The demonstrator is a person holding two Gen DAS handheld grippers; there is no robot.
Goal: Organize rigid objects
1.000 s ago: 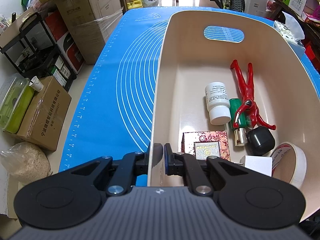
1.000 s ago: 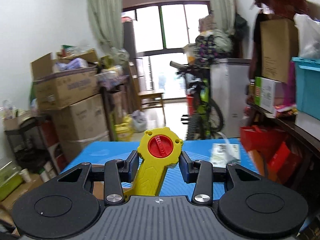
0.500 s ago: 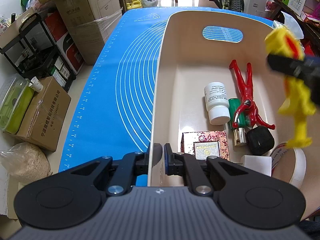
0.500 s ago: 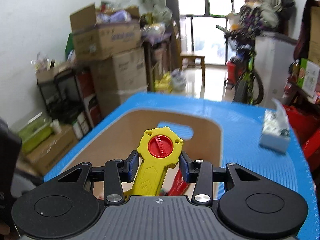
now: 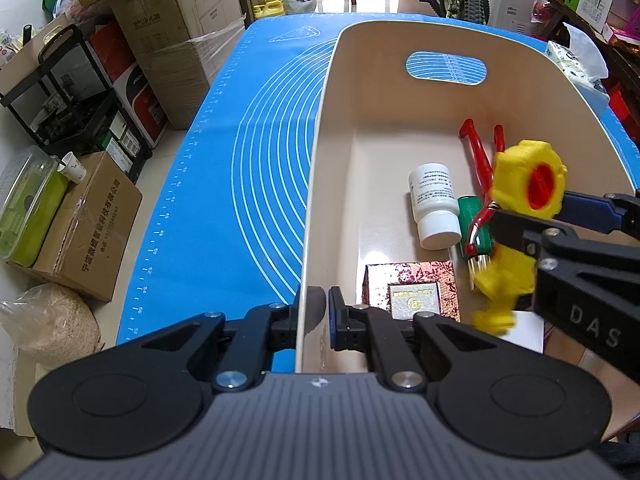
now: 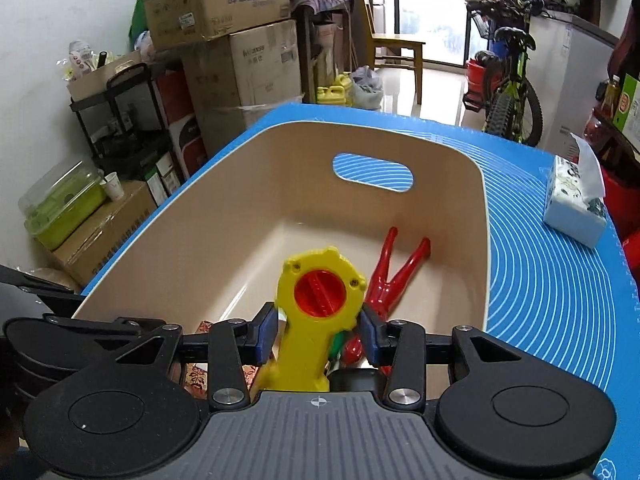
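Left hand-held gripper [image 5: 318, 312] clamped on bin [image 5: 316, 184] wall at 6 o'clock; right hand-held gripper [image 6: 318, 330] closed on yellow toy [image 6: 316, 320], over bin interior near red figure [image 6: 394, 272] at 3 o'clock.

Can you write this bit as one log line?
left gripper: shut on bin wall | right gripper: shut on yellow toy, over bin | release: not yet
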